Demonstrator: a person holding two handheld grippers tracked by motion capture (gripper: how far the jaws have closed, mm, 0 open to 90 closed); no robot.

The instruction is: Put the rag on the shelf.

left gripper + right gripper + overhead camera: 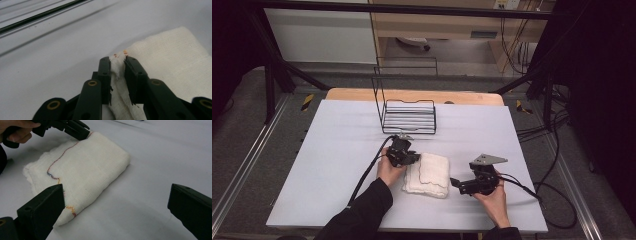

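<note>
Right, nearest the person the right tool sits low over the grey counter with its jaws spread wide and nothing between them, pointing at the folded white towel just beside it. Across the towel, the left tool has its jaws pinched narrow on a corner of the cloth, the stitched edge running away from it. Farther back a black wire rack stands near the counter's far edge, well apart from the towel.
</note>
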